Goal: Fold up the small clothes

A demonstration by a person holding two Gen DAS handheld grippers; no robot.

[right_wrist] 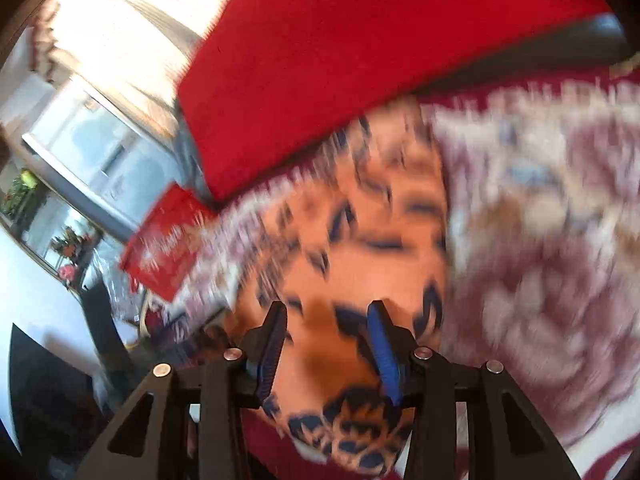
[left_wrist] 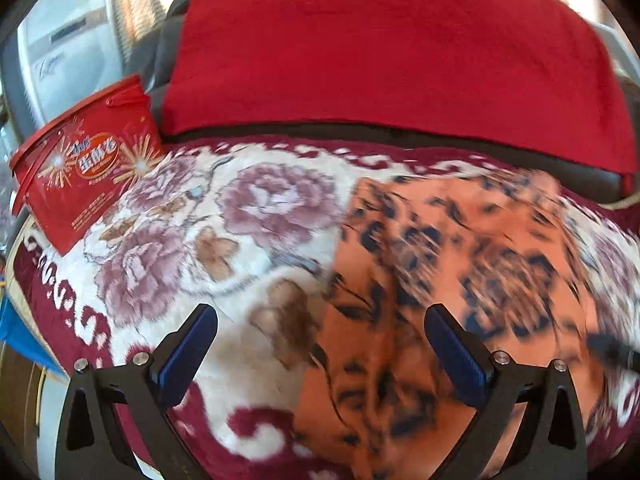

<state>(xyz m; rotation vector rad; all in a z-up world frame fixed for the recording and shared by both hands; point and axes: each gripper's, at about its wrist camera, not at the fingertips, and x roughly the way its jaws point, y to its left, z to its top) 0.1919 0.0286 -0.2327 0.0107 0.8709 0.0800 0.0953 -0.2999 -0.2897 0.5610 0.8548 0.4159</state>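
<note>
An orange garment with dark leopard spots [left_wrist: 452, 272] lies on a floral blanket [left_wrist: 208, 224]. My left gripper [left_wrist: 320, 320] is open and empty, hovering over the garment's left edge; its blue-padded fingers [left_wrist: 452, 344] straddle blanket and cloth. In the right wrist view the same garment [right_wrist: 360, 240] fills the centre, blurred by motion. My right gripper [right_wrist: 328, 320] sits over the garment's near end with its jaws partly apart; cloth shows between them, and I cannot tell whether they pinch it.
A red snack tub [left_wrist: 80, 172] stands on the blanket's far left corner. A red cushion [left_wrist: 380, 48] on a dark sofa back [left_wrist: 520, 152] lies behind. A window and plants [right_wrist: 60, 200] are at far left.
</note>
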